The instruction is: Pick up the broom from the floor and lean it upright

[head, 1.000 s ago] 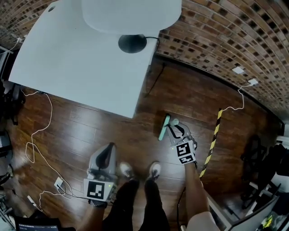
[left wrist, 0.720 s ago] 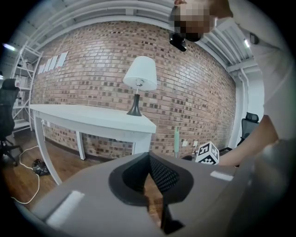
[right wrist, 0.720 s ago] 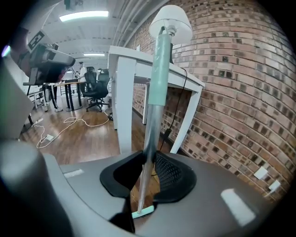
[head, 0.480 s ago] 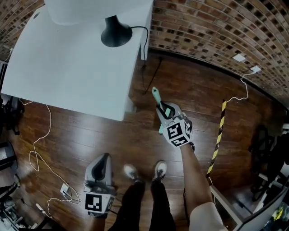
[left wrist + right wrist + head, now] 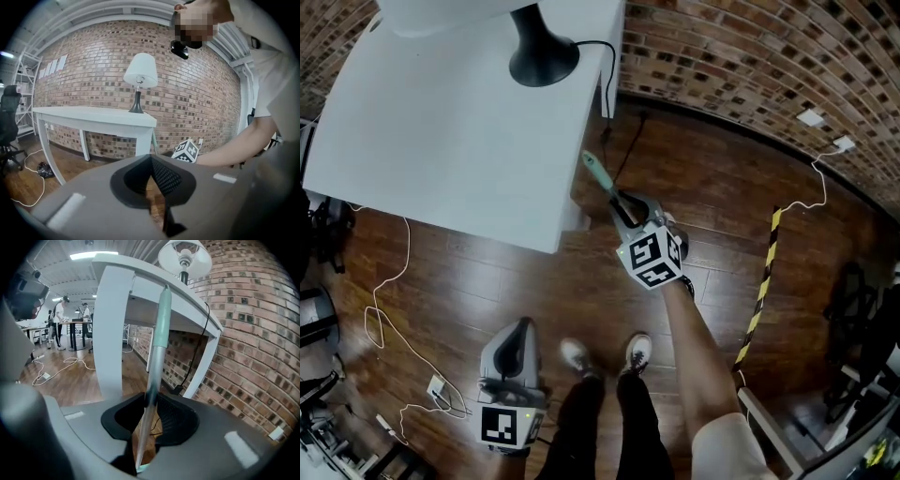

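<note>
The right gripper has carried the broom off the floor and toward the table; the left gripper has hardly shifted.

Head view: the broom's handle slants up out of the right gripper's jaws, its teal end just short of the table corner. The broom's head is hidden below the gripper.

Left gripper view: its jaws seem to stand a narrow slit apart, with only floor showing between them.

Right gripper view: the jaws are clamped on the handle, which rises ahead of them to the table's edge above.
</note>
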Action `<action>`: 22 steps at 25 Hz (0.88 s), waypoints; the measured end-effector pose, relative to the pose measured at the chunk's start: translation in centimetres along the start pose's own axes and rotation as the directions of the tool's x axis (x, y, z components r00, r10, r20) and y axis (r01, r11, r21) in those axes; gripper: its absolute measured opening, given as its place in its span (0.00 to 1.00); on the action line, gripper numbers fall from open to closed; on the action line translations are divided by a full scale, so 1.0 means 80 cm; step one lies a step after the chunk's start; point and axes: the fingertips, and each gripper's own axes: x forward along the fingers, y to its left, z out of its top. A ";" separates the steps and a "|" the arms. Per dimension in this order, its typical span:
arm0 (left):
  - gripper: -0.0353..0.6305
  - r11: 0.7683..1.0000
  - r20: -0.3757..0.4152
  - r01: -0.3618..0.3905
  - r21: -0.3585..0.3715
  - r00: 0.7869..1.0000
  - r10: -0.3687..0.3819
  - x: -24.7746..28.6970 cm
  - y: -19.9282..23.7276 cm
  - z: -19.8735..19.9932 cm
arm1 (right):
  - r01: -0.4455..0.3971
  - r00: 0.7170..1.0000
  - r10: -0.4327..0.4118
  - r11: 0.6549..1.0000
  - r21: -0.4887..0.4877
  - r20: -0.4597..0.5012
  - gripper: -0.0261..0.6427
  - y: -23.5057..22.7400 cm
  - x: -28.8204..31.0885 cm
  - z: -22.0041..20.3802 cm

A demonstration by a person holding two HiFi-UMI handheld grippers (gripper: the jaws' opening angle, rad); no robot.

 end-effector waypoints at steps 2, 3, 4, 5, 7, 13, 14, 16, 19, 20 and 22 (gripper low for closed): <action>0.05 1.000 -0.007 -0.013 -0.009 1.000 0.013 0.001 0.001 -0.004 | -0.004 1.000 0.004 1.000 0.004 -0.004 0.19 0.000 0.008 0.003; 0.05 1.000 -0.006 -0.015 -0.013 1.000 0.015 0.001 0.001 -0.004 | -0.006 1.000 0.006 1.000 0.006 -0.007 0.19 0.000 0.012 0.005; 0.05 1.000 -0.004 -0.015 -0.016 1.000 0.015 0.001 -0.001 -0.004 | -0.007 1.000 0.007 1.000 0.008 -0.009 0.19 0.000 0.014 0.006; 0.05 1.000 -0.005 -0.015 -0.016 1.000 0.014 0.000 -0.003 -0.004 | -0.009 1.000 0.009 1.000 0.008 -0.012 0.19 0.000 0.016 0.007; 0.05 1.000 -0.011 -0.014 -0.011 1.000 0.014 -0.001 -0.004 -0.006 | -0.007 1.000 0.007 1.000 0.002 -0.012 0.19 0.000 0.018 0.008; 0.05 0.999 0.026 -0.004 -0.044 1.000 0.005 0.002 -0.002 0.004 | 0.045 0.999 -0.045 0.999 -0.016 0.010 0.21 -0.002 0.022 0.010; 0.05 0.999 0.025 -0.002 -0.044 1.000 0.003 0.002 -0.001 0.003 | 0.051 0.999 -0.051 0.998 -0.019 0.013 0.21 -0.003 0.022 0.011; 0.05 0.998 0.047 0.021 -0.060 0.999 -0.018 0.002 -0.003 0.007 | 0.055 0.998 -0.054 0.998 -0.012 0.021 0.21 -0.008 0.022 0.014; 0.05 0.995 0.072 0.044 -0.089 0.997 -0.038 0.003 -0.004 0.010 | 0.044 0.999 -0.045 0.999 0.018 0.022 0.22 -0.021 0.027 0.016; 0.05 0.994 0.078 0.052 -0.092 0.996 -0.045 0.002 -0.006 0.010 | 0.038 0.999 -0.039 0.999 0.021 0.017 0.23 -0.024 0.031 0.017; 0.05 0.994 0.080 0.067 -0.087 0.995 -0.061 0.001 -0.010 0.009 | 0.028 1.000 -0.028 0.999 0.015 0.002 0.23 -0.030 0.041 0.018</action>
